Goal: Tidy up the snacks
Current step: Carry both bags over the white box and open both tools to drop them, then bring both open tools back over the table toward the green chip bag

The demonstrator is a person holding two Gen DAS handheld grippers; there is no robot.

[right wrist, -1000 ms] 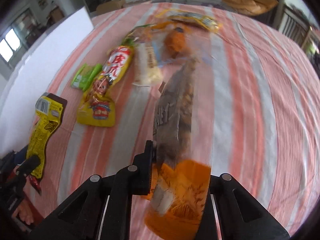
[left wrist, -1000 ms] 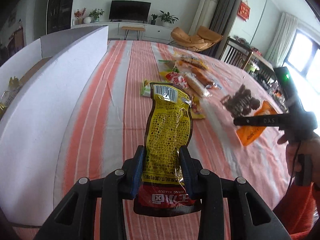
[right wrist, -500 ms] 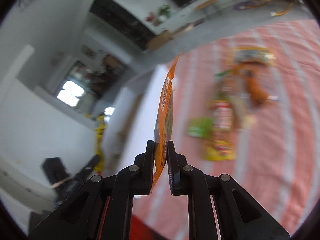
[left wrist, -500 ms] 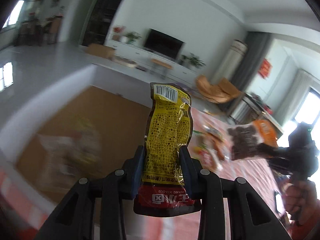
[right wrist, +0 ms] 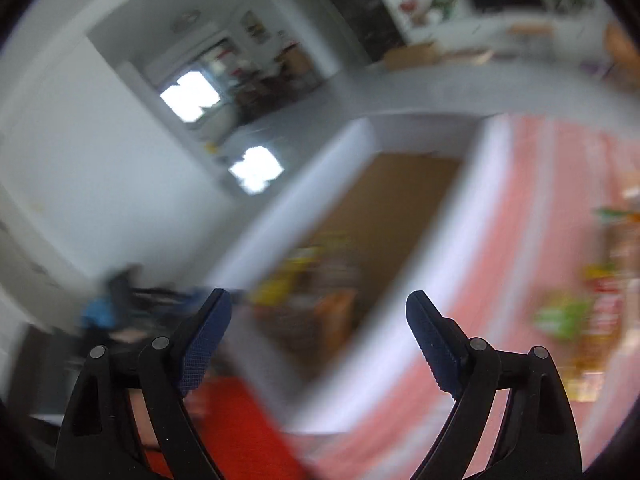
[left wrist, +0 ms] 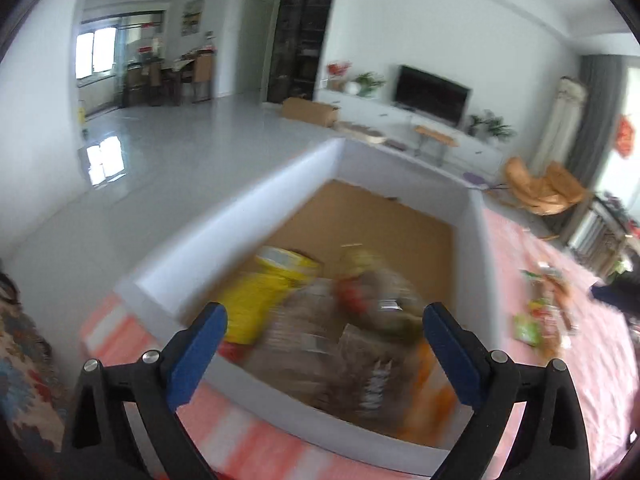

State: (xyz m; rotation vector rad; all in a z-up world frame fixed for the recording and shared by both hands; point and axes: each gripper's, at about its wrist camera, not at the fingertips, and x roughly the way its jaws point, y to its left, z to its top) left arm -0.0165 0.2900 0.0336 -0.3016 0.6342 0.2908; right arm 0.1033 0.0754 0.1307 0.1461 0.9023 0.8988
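A white-walled box (left wrist: 476,216) with a brown cardboard floor stands on the striped tablecloth. Blurred snack packets lie in its near end, among them a yellow packet (left wrist: 256,300) and a brown-and-orange packet (left wrist: 372,368). My left gripper (left wrist: 324,332) hangs over that end, its jaws opening wide with nothing pressed between the blue pads. In the right wrist view the box (right wrist: 440,248) is smeared by motion. My right gripper (right wrist: 318,320) is above its near corner, jaws opening, with nothing between them. The left gripper (right wrist: 132,304) shows as a dark blur at the lower left.
More snack packets (left wrist: 540,312) lie on the pink striped cloth to the right of the box, also blurred as snack packets (right wrist: 588,312) in the right wrist view. A patterned fabric (left wrist: 20,360) is at the left edge. The living room floor lies beyond the table.
Both grippers swung from the table over to the box and let go: the yellow packet left the left jaws, the orange-and-brown packet left the right jaws. Both sets of jaws now stand wide.
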